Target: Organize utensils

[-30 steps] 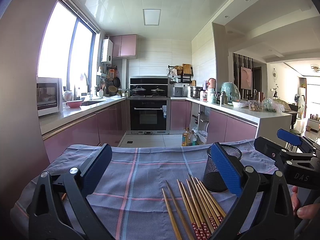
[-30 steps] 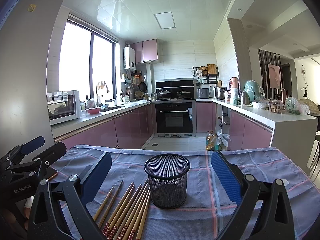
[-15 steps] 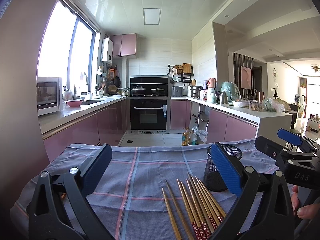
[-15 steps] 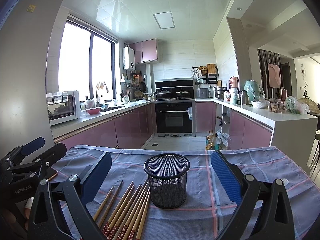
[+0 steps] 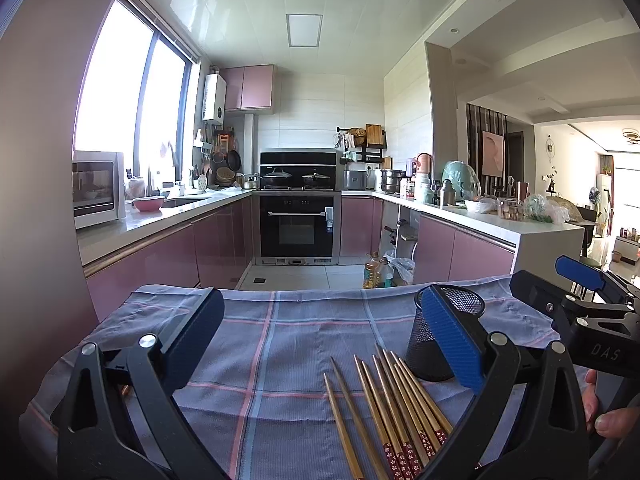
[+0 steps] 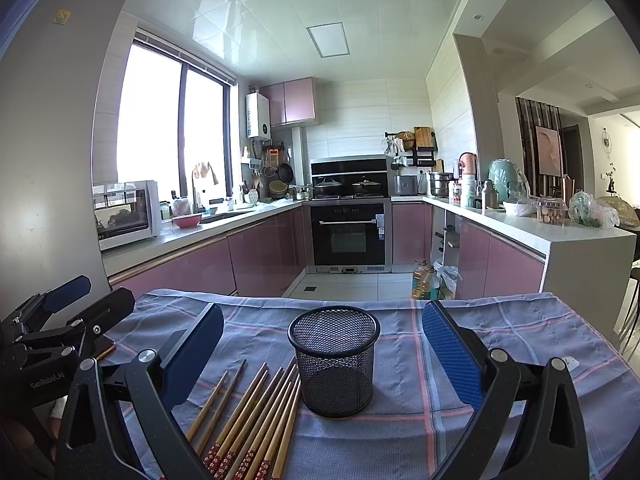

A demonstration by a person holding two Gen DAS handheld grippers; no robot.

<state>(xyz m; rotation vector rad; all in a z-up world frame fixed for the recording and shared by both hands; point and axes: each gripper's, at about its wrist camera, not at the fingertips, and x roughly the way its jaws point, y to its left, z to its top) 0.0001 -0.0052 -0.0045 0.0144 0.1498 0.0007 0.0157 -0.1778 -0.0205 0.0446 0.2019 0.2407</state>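
Several wooden chopsticks with red patterned ends lie side by side on the blue checked cloth, just left of an upright, empty black mesh cup. In the left wrist view the chopsticks lie right of centre and the mesh cup stands partly behind my right finger. My left gripper is open and empty above the cloth. My right gripper is open and empty, its fingers either side of the cup, held back from it.
The other gripper shows at each view's edge: the right one and the left one. Beyond the table's far edge are pink kitchen cabinets, an oven and a white counter.
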